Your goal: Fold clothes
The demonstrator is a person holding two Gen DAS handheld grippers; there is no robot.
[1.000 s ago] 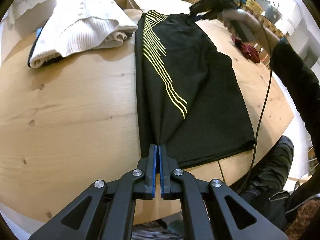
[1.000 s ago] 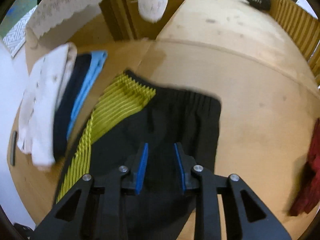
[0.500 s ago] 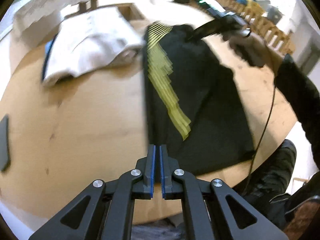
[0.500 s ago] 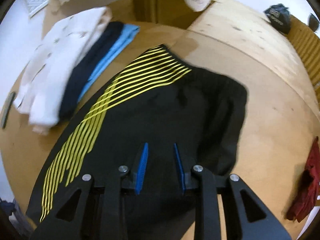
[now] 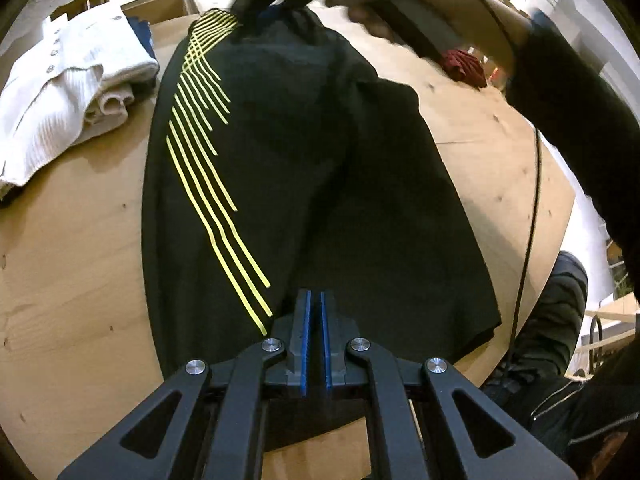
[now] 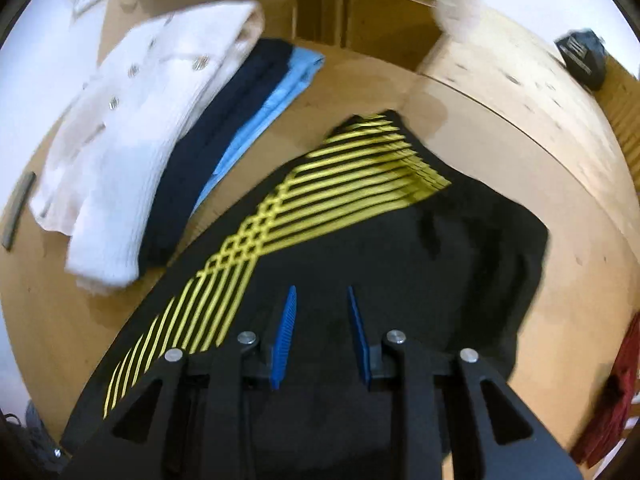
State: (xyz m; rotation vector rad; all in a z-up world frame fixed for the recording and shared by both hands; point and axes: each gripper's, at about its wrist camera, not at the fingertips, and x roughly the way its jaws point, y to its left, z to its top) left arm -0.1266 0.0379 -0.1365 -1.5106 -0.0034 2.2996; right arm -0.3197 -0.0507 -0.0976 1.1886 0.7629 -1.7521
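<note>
My left claw (image 5: 315, 320) is pinched on the near hem of the black shorts (image 5: 320, 168), mid-frame on the table (image 5: 72, 280); my right claw (image 6: 322, 320) grips the waistband. White cardigan (image 6: 132, 152), upper left, looks folded; the shorts' fold is underway.

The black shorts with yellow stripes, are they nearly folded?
Not yet. Done: a white cardigan lies folded on a dark and a blue garment beside them. In hand: the black shorts lie long on the table, the left gripper pinching one end, the right gripper gripping the other. Left: folding them shorter, plus the red cloth.
</note>
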